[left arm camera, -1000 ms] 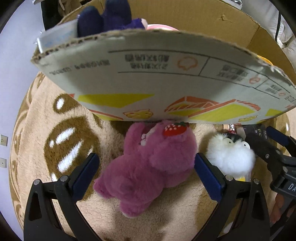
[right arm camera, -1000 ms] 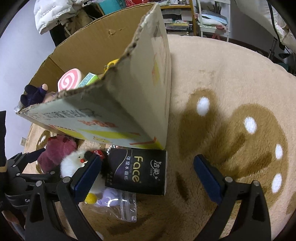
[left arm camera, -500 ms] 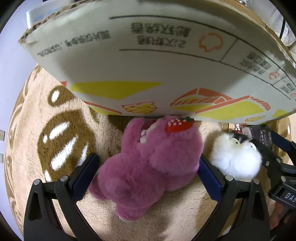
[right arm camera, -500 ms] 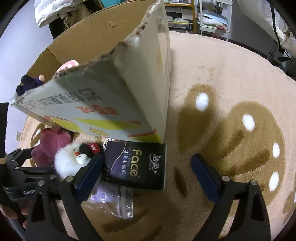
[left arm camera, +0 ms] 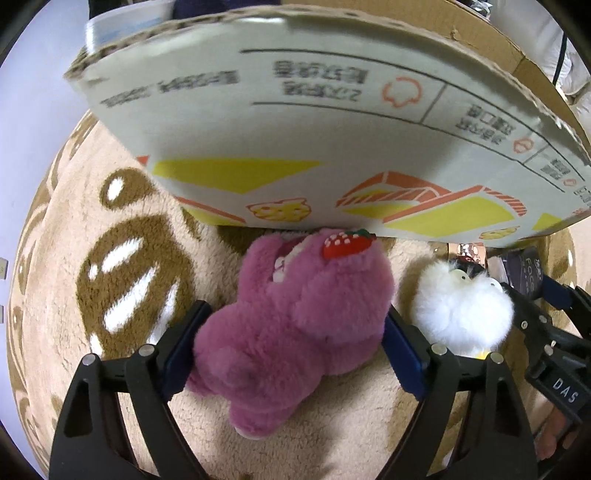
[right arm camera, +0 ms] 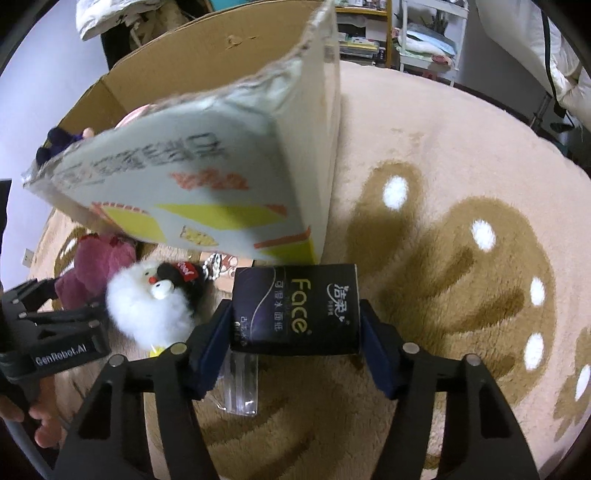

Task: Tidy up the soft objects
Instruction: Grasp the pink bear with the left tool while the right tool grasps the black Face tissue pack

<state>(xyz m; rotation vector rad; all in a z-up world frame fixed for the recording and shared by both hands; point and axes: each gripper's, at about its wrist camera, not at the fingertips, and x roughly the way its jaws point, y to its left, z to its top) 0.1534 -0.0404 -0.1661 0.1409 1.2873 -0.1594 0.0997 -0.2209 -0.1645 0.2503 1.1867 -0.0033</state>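
A purple plush bear with a strawberry patch lies on the rug against the cardboard box. My left gripper is shut on the bear, its blue pads pressed into both sides. A white fluffy plush lies to its right; it also shows in the right wrist view. My right gripper is shut on a black "Face" tissue pack lying by the box corner. The bear shows at the left in the right wrist view.
The box holds a dark plush and a pink item. A clear plastic bag lies under the tissue pack. The beige rug with brown shapes spreads to the right. Shelves and furniture stand beyond.
Both grippers moved forward and closed. The left one now squeezes the purple bear. The right one shifted left and now clamps the tissue pack.
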